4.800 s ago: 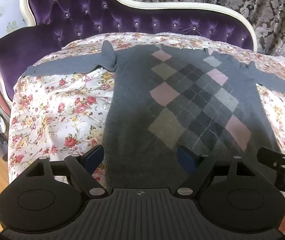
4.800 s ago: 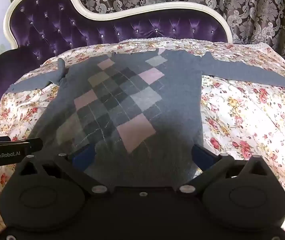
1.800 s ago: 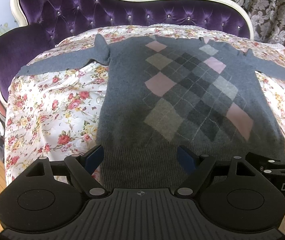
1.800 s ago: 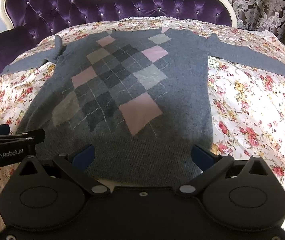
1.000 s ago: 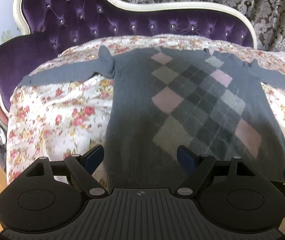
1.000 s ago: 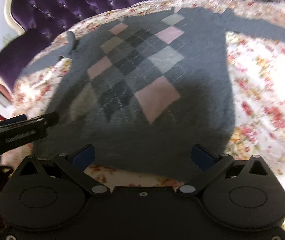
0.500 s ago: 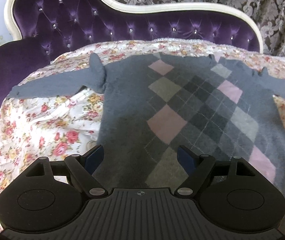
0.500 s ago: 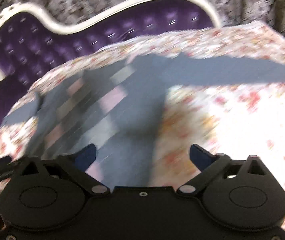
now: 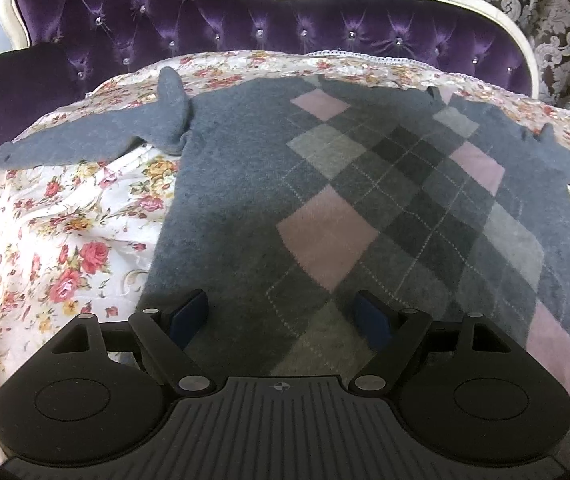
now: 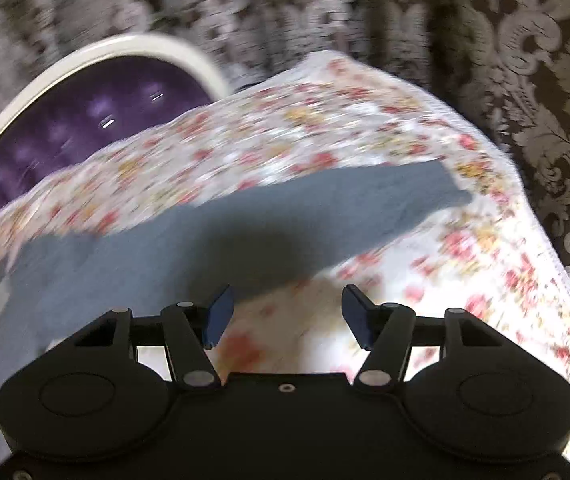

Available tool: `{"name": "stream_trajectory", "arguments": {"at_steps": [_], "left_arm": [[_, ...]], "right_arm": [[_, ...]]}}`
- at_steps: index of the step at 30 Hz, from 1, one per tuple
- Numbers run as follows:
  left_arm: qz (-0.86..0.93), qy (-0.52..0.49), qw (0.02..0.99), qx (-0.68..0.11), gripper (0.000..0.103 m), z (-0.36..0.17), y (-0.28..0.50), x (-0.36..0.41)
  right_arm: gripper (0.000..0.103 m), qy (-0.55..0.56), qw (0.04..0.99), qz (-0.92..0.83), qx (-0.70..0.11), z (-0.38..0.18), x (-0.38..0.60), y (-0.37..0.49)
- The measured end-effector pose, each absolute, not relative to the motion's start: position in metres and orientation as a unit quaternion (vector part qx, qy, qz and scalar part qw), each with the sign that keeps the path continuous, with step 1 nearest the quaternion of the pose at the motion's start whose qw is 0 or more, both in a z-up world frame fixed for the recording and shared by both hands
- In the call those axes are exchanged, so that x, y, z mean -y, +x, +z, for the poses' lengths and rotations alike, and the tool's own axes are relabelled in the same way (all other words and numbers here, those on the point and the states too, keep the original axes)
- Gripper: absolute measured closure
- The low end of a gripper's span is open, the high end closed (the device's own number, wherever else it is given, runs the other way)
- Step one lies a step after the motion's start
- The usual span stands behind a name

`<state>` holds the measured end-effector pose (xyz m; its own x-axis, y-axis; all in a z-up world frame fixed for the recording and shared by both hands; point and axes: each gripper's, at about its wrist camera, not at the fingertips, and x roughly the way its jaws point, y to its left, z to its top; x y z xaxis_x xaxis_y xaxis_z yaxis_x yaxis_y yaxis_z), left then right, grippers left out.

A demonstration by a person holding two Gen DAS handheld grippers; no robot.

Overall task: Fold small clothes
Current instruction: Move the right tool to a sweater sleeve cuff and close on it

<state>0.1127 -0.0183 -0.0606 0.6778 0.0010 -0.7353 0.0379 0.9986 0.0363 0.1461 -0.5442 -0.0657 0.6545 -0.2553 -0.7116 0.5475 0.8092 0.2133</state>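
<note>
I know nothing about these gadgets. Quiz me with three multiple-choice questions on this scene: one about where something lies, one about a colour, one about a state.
1. Where does the sweater lie?
A. on the floral cloth
B. on the floor
C. over the sofa back

2. What colour is the sofa?
A. green
B. purple
C. red

3. What is between the left gripper's pads?
A. a sleeve, pinched
B. a sock
C. nothing gripped

Answers: 1 A, flowers show all around it. 2 B, tufted purple upholstery. 3 C, the pads stand apart above the flat knit.
</note>
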Motion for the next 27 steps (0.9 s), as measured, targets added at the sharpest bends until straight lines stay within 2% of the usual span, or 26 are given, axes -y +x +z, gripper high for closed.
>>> {"name": "stream_trajectory", "arguments": {"at_steps": [6,8,14,16,17,18,19,20,27], "left_arm": [[-0.023,0.025,0.918,-0.395,0.018,-0.065,0.113,0.017],[-0.030,0.020,0.918,-0.395,0.012,-0.067,0.113,0.015],[-0.030,0.017,0.920,-0.390,0.005,-0.070,0.112,0.015],[-0.029,0.014,0.920,-0.391,0.003,-0.071,0.113,0.014],[-0.029,0.014,0.920,-0.391,0.001,-0.072,0.113,0.014],[-0.029,0.013,0.919,-0.392,0.000,-0.072,0.114,0.013],[-0.030,0.012,0.919,-0.393,0.000,-0.072,0.114,0.013],[-0.030,0.012,0.919,-0.393,0.000,-0.072,0.114,0.013],[-0.032,0.010,0.920,-0.390,0.000,-0.073,0.113,0.011]], "right_arm": [[0.039,0.276,0.862,-0.255,-0.339,-0.086,0.587,0.154],[0.038,0.295,0.859,-0.262,-0.326,-0.091,0.595,0.153],[0.036,0.323,0.860,-0.264,-0.293,-0.096,0.612,0.159],[0.039,0.323,0.861,-0.269,-0.286,-0.097,0.616,0.163],[0.047,0.320,0.862,-0.272,-0.285,-0.098,0.617,0.166],[0.063,0.314,0.860,-0.280,-0.289,-0.099,0.618,0.169],[0.073,0.305,0.858,-0.289,-0.294,-0.099,0.618,0.172],[0.090,0.300,0.857,-0.295,-0.298,-0.099,0.618,0.174],[0.092,0.250,0.886,-0.282,-0.270,-0.053,0.594,0.181]]}}
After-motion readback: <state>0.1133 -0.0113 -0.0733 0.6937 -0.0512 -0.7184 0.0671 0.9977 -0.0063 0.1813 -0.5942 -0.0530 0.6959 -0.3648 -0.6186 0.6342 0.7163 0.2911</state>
